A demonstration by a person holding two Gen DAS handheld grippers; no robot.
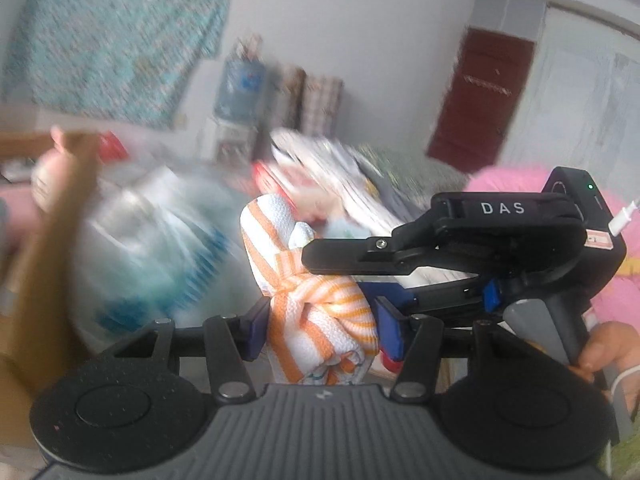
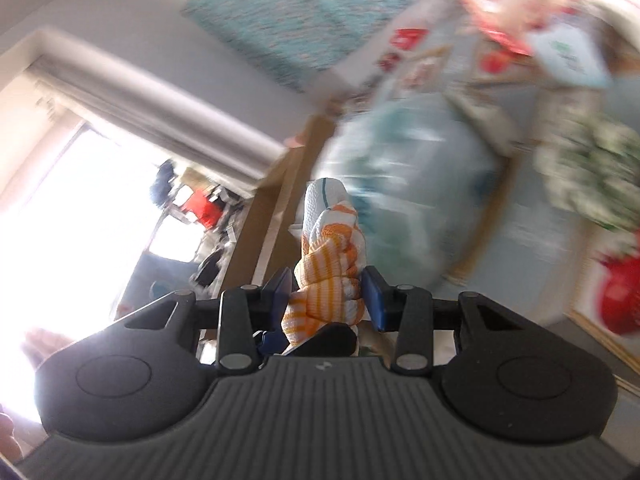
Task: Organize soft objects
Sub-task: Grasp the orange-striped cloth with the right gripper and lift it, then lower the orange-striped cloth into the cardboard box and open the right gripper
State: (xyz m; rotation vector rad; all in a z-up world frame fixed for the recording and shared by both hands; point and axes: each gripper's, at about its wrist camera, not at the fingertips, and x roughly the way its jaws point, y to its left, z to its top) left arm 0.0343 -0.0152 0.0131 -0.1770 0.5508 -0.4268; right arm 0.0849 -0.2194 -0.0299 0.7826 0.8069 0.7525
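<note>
An orange-and-white striped cloth (image 1: 320, 320) is bunched into a knotted roll and hangs in the air between both grippers. My left gripper (image 1: 322, 328) has its blue pads (image 1: 390, 330) pressed on the cloth's lower bunch. In the left wrist view my right gripper (image 1: 352, 280) comes in from the right, held by a hand (image 1: 608, 352), with its fingers closed on the same cloth a little higher. The right wrist view shows the right gripper (image 2: 328, 298) with the cloth (image 2: 332, 272) squeezed between its pads, and the white end with a teal stripe sticking up beyond them.
A clear plastic bag of blue-and-white soft goods (image 1: 160, 240) lies behind the cloth, beside a brown cardboard wall (image 1: 52, 240). A heap of printed fabrics (image 1: 332, 176) and something fluffy and pink (image 1: 516, 180) lie further back. The background is blurred.
</note>
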